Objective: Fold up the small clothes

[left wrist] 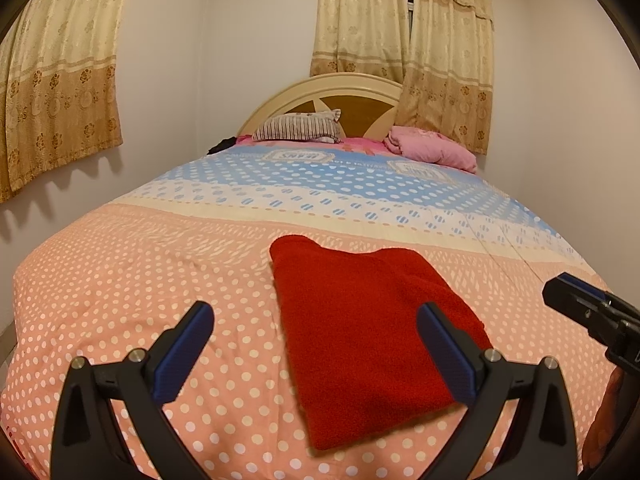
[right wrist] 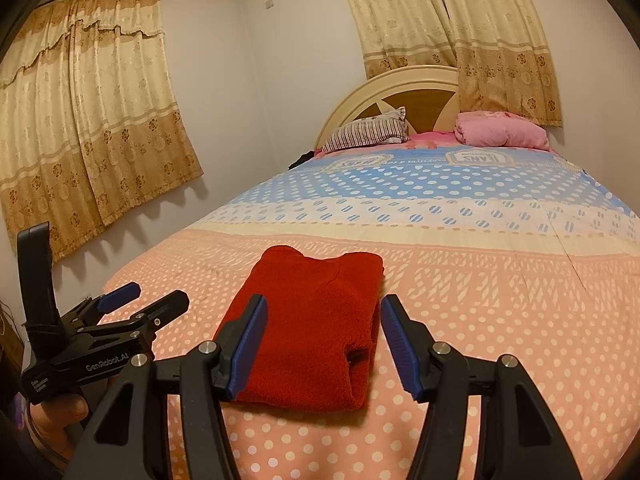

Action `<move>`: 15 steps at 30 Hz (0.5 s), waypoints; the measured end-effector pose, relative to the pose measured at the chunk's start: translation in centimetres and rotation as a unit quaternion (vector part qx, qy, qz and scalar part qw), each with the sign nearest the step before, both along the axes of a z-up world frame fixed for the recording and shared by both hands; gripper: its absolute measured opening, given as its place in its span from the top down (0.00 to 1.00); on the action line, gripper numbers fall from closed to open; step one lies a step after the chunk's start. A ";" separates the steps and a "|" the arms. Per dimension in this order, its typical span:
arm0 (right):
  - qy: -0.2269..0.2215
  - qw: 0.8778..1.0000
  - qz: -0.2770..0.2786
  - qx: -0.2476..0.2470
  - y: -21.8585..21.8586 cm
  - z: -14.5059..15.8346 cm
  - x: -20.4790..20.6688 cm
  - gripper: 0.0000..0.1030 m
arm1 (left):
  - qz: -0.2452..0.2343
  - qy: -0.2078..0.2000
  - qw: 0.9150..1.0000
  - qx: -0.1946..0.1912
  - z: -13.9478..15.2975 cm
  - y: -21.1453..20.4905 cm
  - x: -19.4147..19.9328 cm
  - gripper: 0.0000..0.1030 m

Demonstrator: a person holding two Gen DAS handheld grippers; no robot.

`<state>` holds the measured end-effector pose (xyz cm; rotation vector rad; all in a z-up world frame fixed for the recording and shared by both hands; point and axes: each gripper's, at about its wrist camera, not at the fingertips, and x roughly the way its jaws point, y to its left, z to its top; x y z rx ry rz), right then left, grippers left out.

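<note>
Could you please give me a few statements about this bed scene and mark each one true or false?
1. The red fleecy garment lies folded on the polka-dot bedspread. True.
2. The left gripper is clamped on the garment. False: its jaws stand open above it, holding nothing.
3. The pink bundled blanket sits by the rounded wooden headboard. True.
4. The striped pillow rests on the red garment. False: it lies far off at the head of the bed.
5. The right gripper is open. True.
</note>
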<state>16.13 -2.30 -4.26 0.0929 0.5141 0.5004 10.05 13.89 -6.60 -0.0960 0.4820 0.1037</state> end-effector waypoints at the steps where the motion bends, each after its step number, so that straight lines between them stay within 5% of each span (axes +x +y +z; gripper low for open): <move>1: 0.000 1.000 0.000 0.000 0.0 0.0 0.0 0.42 | 0.000 0.000 1.000 0.000 0.0 0.0 0.0 0.00; 15: -0.011 1.000 -0.003 0.005 0.0 0.2 -1.1 0.42 | -0.003 0.001 1.000 -0.002 0.6 -0.1 -0.1 0.00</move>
